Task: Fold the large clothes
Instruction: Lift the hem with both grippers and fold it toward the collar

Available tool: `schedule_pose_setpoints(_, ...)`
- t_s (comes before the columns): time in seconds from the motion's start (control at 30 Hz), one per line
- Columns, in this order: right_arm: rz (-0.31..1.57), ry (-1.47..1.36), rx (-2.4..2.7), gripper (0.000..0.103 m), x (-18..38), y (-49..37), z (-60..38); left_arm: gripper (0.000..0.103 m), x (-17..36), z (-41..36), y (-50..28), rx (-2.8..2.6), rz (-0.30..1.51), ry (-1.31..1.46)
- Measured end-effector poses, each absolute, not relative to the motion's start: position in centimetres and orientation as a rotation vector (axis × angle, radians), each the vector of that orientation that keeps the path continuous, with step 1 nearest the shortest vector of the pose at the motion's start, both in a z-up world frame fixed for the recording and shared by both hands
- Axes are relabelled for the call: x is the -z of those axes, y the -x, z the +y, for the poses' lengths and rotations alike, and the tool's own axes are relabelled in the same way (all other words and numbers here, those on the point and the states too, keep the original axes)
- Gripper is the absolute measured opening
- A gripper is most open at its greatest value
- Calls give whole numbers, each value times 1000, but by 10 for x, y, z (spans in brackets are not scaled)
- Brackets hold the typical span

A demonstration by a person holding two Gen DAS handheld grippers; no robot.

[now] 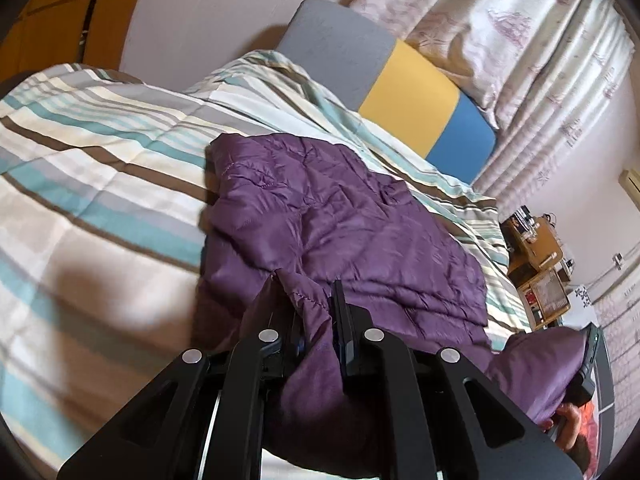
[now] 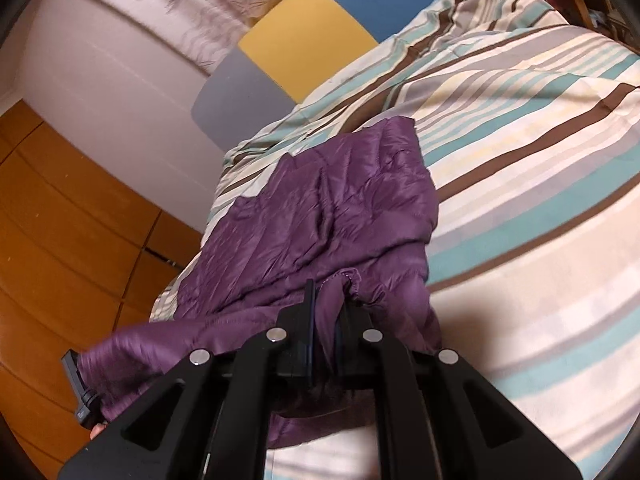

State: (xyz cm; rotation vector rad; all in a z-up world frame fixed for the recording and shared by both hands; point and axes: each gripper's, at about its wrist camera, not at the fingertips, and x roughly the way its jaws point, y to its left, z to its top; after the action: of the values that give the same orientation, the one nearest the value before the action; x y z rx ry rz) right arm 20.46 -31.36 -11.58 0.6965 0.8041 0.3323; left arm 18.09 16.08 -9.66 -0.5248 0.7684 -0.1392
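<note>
A purple quilted jacket [image 1: 340, 208] lies on a striped bed cover [image 1: 100, 152]. It also shows in the right wrist view [image 2: 332, 216]. My left gripper [image 1: 306, 292] is shut on a bunched edge of the jacket at its near end. My right gripper [image 2: 328, 292] is shut on another part of that near edge. The right gripper also shows at the lower right of the left wrist view [image 1: 588, 360], with jacket cloth against it. The left gripper shows at the lower left of the right wrist view [image 2: 78, 380]. The near edge hangs lifted between the two grippers.
A headboard of grey [image 1: 336, 44], yellow [image 1: 408, 88] and blue [image 1: 460, 136] panels stands at the bed's far end. Patterned curtains [image 1: 520, 40] hang behind it. A wooden shelf [image 1: 540, 264] stands at the right. A wooden wardrobe [image 2: 72, 220] stands at the other side.
</note>
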Motion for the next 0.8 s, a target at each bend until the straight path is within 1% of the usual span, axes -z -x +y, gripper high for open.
schedule_pose_setpoints(0.1,805,-703,-307,7,124,-220,-315,11,106,164,-203,116,784,529)
schedule_pose_setpoints(0.2,795,-686,-290,7,133,-234,-313,17,112,164,-214,107,792,522)
schedule_pose_setpoints(0.27,788,-685,-277,8,139,-240,-313,24,115,166,-220,105,790,529)
schedule_pose_setpoints(0.33,782,-701,-265,13,145,-245,-315,44,117,170,-220,114,773,556)
schedule_pose_setpoints(0.37,781,-706,-257,15,147,-247,-316,50,117,173,-219,115,759,572)
schedule_pose_setpoints(0.4,779,-711,-249,19,149,-248,-317,65,115,178,-216,103,727,591)
schedule_pose_setpoints(0.43,773,-718,-243,26,151,-249,-318,78,114,180,-213,96,704,600)
schedule_pose_setpoints(0.47,758,-731,-244,32,152,-250,-320,86,111,184,-207,66,668,600)
schedule_pose_setpoints(0.5,742,-742,-245,45,152,-250,-321,95,109,188,-201,31,634,589)
schedule_pose_setpoints(0.53,725,-749,-242,62,151,-248,-323,96,106,190,-196,12,605,582)
schedule_pose_setpoints(0.57,688,-755,-226,68,149,-243,-326,96,105,194,-190,1,577,579)
schedule_pose_setpoints(0.6,663,-751,-212,80,146,-239,-328,97,106,198,-184,-7,561,581)
schedule_pose_setpoints(0.63,634,-735,-195,88,142,-232,-330,98,108,201,-179,-12,553,585)
schedule_pose_setpoints(0.7,627,-701,-183,90,141,-222,-332,98,115,203,-172,-8,551,591)
schedule_pose_setpoints(0.8,678,-611,-183,91,149,-208,-327,98,133,197,-167,23,602,565)
